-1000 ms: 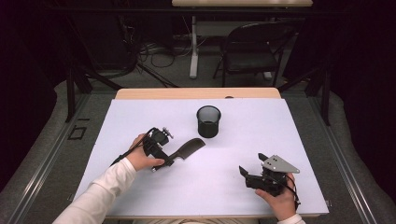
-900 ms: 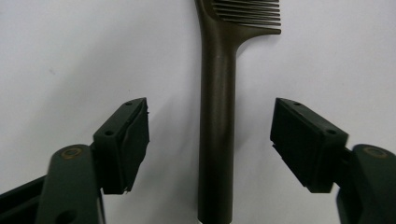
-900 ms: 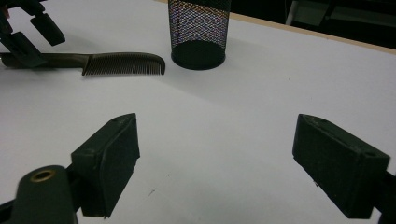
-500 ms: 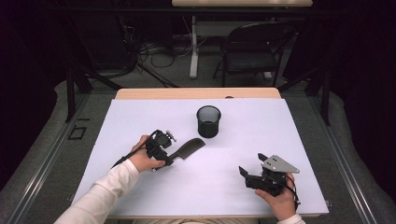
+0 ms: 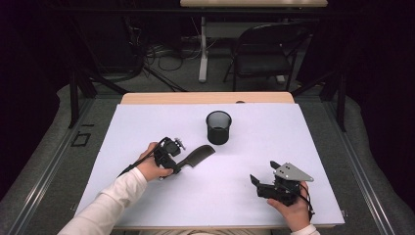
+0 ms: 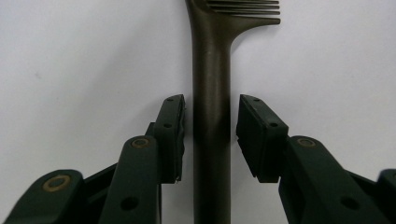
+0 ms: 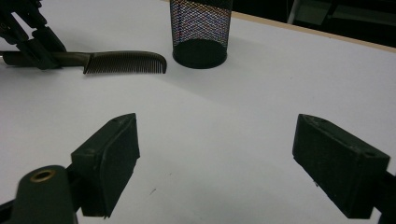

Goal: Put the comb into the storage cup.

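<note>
Lying on the white table (image 5: pixel 147 122), the mesh cup (image 5: pixel 218 127) stands beyond the left gripper (image 6: pixel 210 135), whose jaws have just been closing around the comb (image 6: pixel 212 93) handle, narrow gaps remaining each side. The right gripper (image 7: pixel 215 154) rests wide open, holding nothing, right of it.

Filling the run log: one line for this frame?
left gripper: jaws just closing around comb handle, small gaps remain | right gripper: open, empty | mesh cup: upright beyond comb
</note>
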`<state>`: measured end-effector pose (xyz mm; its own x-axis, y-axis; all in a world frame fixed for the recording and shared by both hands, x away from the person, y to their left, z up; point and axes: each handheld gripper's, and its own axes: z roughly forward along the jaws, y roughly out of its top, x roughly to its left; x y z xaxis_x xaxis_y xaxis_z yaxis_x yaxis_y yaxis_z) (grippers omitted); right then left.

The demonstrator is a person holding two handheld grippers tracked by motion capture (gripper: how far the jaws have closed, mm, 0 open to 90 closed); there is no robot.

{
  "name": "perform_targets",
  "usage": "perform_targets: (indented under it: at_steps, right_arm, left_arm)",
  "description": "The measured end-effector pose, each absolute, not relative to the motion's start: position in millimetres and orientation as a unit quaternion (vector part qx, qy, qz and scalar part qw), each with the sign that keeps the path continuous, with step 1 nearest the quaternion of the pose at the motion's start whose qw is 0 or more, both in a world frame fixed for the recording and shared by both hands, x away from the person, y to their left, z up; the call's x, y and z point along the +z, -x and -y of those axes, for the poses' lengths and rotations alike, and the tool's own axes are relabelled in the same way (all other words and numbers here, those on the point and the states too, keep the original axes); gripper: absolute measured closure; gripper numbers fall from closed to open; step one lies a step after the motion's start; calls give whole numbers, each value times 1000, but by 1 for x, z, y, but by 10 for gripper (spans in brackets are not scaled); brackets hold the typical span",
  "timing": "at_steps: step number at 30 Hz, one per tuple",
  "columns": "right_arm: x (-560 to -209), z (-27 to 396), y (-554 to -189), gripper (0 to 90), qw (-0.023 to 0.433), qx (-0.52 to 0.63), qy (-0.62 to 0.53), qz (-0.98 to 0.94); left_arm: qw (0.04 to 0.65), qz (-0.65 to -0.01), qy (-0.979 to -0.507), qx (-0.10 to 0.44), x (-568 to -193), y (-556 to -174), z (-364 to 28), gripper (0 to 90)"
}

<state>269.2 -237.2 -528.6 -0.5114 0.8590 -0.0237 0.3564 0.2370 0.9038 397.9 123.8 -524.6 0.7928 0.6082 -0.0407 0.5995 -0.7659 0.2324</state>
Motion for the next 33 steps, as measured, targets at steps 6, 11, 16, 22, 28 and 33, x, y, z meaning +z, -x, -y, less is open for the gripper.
perform_targets:
  at_steps: [6,11,16,22,28,33]
  right_arm:
    - [-529,237,-269,144,273,460,-411,-738]
    - [-529,237,-269,145,273,460,-411,-738]
    - [-529,237,-269,144,273,460,-411,-738]
    - [-529,237,-269,144,273,460,-411,-738]
    - [-529,237,-269,144,273,460,-412,-738]
    - [-529,237,-269,144,272,458,-412,-739]
  left_arm:
    - [115,-324,-939,24,-526,-398,-123,652]
    - [113,-328,-938,22,-526,-399,-123,665]
    - [112,-330,-937,26,-526,-398,-122,672]
    - [111,-331,-937,27,-526,-398,-122,709]
    - [111,-332,-936,29,-526,-397,-121,722]
    - [112,-332,-936,26,-526,-398,-122,722]
